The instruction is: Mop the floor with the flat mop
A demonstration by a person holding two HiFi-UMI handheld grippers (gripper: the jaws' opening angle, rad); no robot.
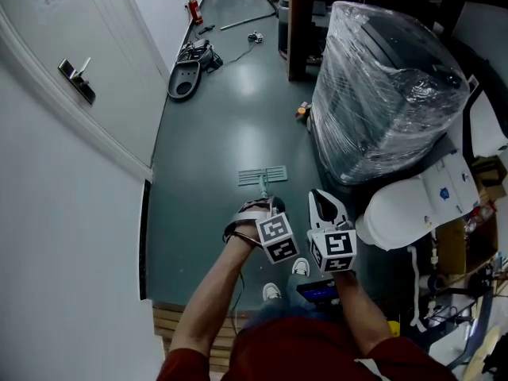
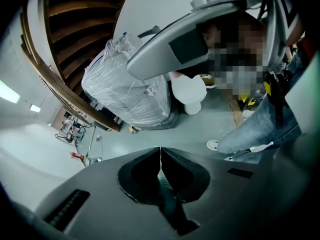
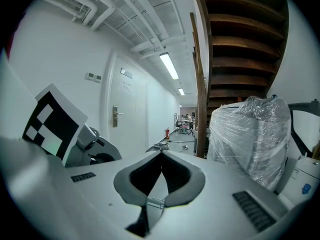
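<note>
The flat mop's pale head (image 1: 263, 175) lies flat on the grey-green floor (image 1: 230, 125), just ahead of my feet. Its thin handle (image 1: 265, 192) rises from the head straight into my left gripper (image 1: 262, 207), which is shut on it. In the left gripper view the left gripper's (image 2: 160, 151) jaws meet at a thin seam and the mop head is out of sight. My right gripper (image 1: 324, 197) hangs just right of the handle, apart from it. The right gripper (image 3: 161, 156) points down the corridor, shut with nothing in it.
A big plastic-wrapped bulk (image 1: 389, 86) stands close on the right, with a white toilet-like unit (image 1: 397, 213) in front of it. A white wall with a door (image 1: 75, 78) runs along the left. Loose gear (image 1: 190, 66) lies far ahead by a wooden post (image 1: 300, 22). A slatted wooden step (image 1: 190, 324) is underfoot.
</note>
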